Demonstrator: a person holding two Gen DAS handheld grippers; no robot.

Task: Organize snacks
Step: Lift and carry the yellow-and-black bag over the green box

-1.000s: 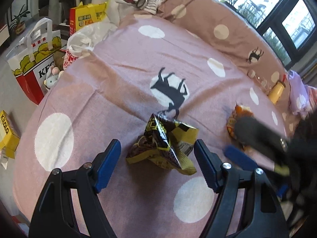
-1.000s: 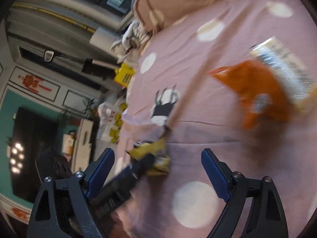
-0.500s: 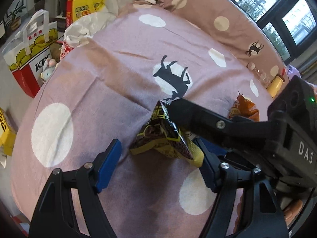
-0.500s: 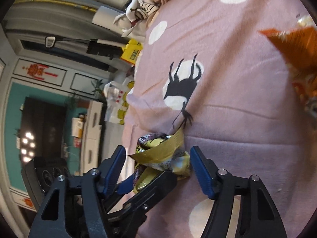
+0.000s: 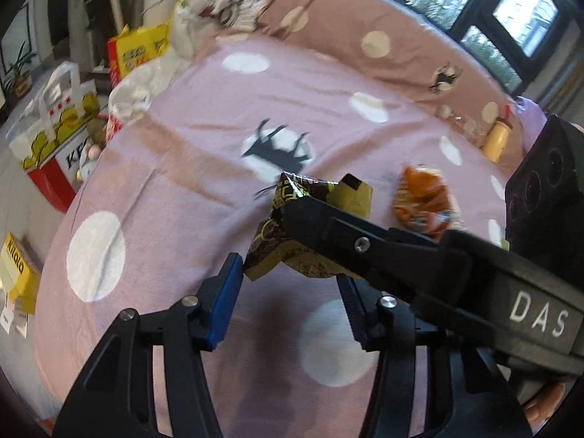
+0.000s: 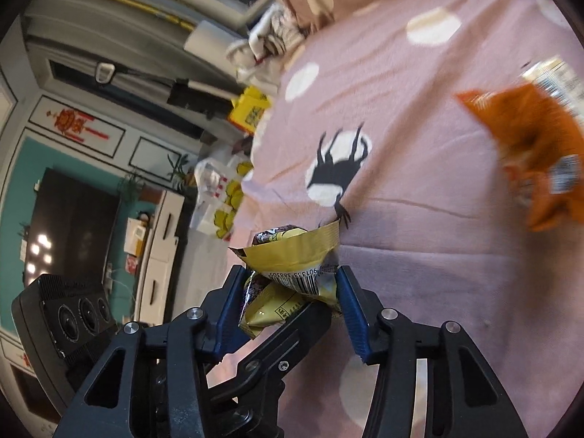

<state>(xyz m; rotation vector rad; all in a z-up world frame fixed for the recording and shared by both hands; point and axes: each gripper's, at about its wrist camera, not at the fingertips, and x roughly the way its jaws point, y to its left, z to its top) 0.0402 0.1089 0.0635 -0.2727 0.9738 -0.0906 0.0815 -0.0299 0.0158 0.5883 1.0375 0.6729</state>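
Right hand-held gripper (image 6: 292, 303): jaws have just been closing and are now seen clamped on the yellow-and-brown snack bag (image 6: 292, 266), both blue pads pressed into the crumpled foil at its barcode end. Left hand-held gripper (image 5: 288, 292): jaws have also just been closing; its left pad touches the bag's lower corner, but the right pad is hidden behind the right gripper's finger, so a full grip cannot be confirmed. The bag is between its jaws.

Position of task item: the bag is held near the middle of the pink dotted bedspread (image 5: 164, 168), just this side of the black deer print (image 5: 277, 149). Whether it is lifted clear of the fabric cannot be told. An orange snack bag (image 5: 423, 200) lies on the bedspread to the right, apart from the first.

Risks noted:
- Both grippers are crowded on one small bag; the right gripper's finger crosses the left gripper's jaws, so a collision or pinch is judged likely if either closes further.
- Foil is slick and air-filled; a grip on a crumpled edge may slip, or the bag may be crushed or burst.
- Opposed pulls from the two hands could tear the seam.
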